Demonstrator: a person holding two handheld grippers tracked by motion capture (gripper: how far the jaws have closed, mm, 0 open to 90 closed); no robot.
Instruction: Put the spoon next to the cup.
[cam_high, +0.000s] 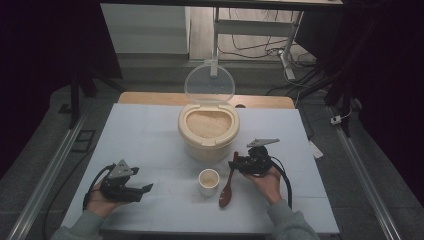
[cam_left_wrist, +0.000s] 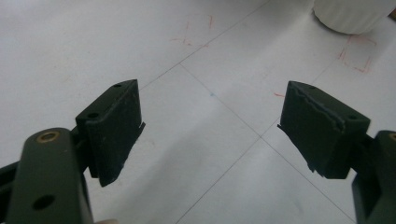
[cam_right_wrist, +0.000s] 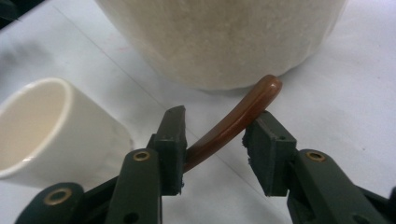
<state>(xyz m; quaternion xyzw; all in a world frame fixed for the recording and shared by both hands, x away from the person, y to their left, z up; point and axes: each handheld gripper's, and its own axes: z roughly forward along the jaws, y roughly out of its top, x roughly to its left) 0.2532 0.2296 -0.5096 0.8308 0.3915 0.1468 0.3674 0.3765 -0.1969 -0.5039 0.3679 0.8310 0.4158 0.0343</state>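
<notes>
1 brown spoon (cam_right_wrist: 233, 126) lies between the right hand-held gripper's (cam_right_wrist: 212, 140) parted jaws; 1 cup (cam_right_wrist: 51, 130) beside.

Cup (cam_high: 209, 181) and container (cam_high: 208, 131) beside spoon (cam_high: 227, 187)

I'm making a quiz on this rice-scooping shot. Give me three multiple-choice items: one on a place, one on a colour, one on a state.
1. Where does the spoon lie?
A. In the rice bin
B. On the table, right of the cup
C. Left of the left gripper

2. What colour is the spoon?
A. Brown
B. White
C. Blue

3. How is the bin's lid?
A. Shut
C. Lying on the table
B. Raised open

Answers: 1 B, the high view shows it on the table just right of the cup. 2 A, its handle is brown between the right gripper's jaws. 3 B, the clear lid stands up behind the bin, with the rice showing.
</notes>
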